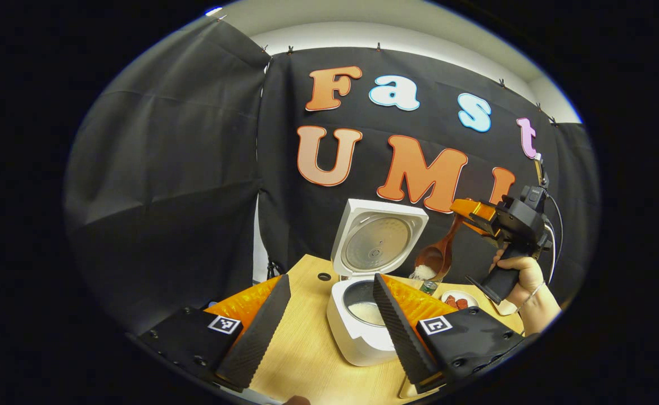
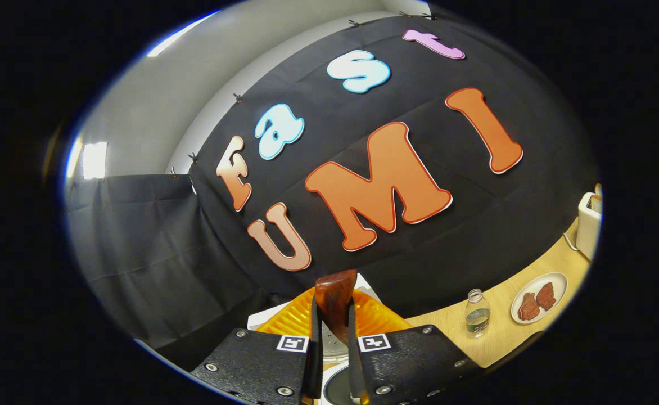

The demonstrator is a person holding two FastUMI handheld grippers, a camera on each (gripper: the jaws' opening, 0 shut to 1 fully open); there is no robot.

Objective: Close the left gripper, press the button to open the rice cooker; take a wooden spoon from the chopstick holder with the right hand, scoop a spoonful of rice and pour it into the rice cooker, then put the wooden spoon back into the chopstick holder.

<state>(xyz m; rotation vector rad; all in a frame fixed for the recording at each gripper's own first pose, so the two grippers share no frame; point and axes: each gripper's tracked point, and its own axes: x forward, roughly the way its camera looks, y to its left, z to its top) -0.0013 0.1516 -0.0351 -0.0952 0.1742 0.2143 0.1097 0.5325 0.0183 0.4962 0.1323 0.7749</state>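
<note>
We record the left claw (image 1: 329, 320) low in the left gripper view, its two fingers spread wide with nothing between them, hovering over the pale wooden tabletop (image 1: 307, 360). Between and beyond those fingers stands the white rice cooker (image 1: 357, 332), its lid (image 1: 377, 239) raised upright at the back and its inner pot (image 1: 366, 309) showing a layer of white rice at the bottom. Above and to the right of the open pot we note the wooden spoon (image 1: 439, 253), hanging bowl-down with a heap of white rice in its bowl, its handle rising to the right claw (image 1: 475, 212), which a hand (image 1: 523, 275) carries by a dark grip. The spoon is in the air, near the cooker's right rim and clear of the pot. Behind it on the tabletop we list a small clear bottle (image 1: 429, 287) and a white plate (image 1: 459, 299) carrying reddish pieces. In the right gripper view the right claw (image 2: 332, 349) has its fingers drawn narrow, both pressing the reddish-brown spoon handle (image 2: 335, 306), whose end stands up between them. To the right in that view we list the bottle (image 2: 477, 315), the plate (image 2: 537, 298) with two reddish pieces, and a white appliance (image 2: 588, 225) at the tabletop's far edge; we cannot tell what kind it is.
</note>
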